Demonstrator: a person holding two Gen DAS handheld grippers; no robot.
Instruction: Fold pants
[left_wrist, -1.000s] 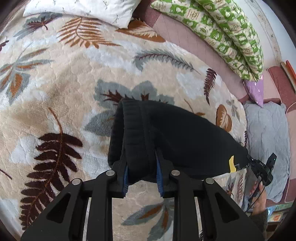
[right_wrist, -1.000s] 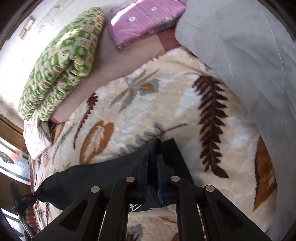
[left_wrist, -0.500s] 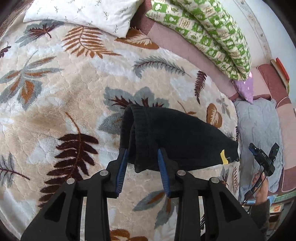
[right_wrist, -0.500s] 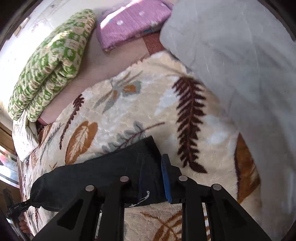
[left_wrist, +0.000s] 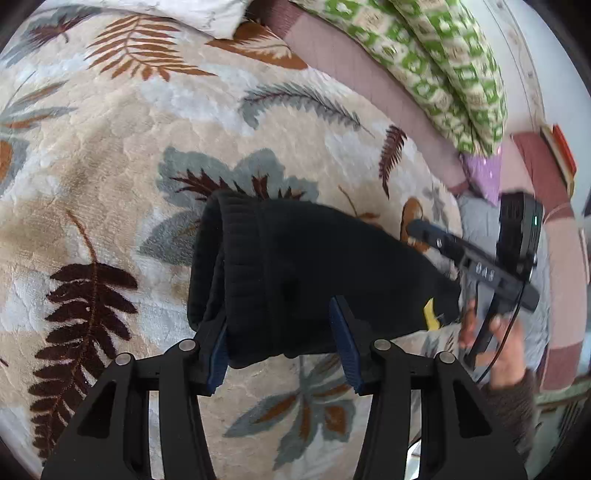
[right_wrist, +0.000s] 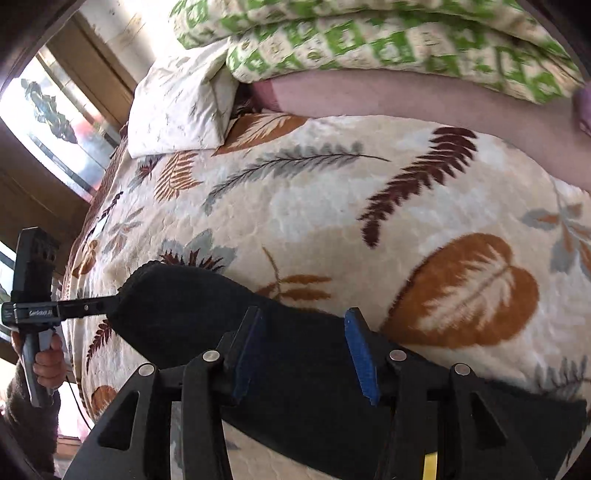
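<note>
Pants (left_wrist: 314, 266) folded, ribbed end leftward, long axis left-right

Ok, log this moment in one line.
step: fold released | left gripper: open | right gripper: open | black pants: folded on leaf blanket

The pants (left_wrist: 314, 273) were black, folded into a compact, thick bundle lying flat on the bed; the ribbed knit waistband (left_wrist: 236, 258) sat at the bundle's left end in the left wrist view, doubled over in stacked layers; a small yellow tag (left_wrist: 430, 317) showed at the opposite end, near the lower edge; in the right wrist view the pants (right_wrist: 295, 354) stretched as a long dark strip across the lower part, with a rounded end to the left.
</note>
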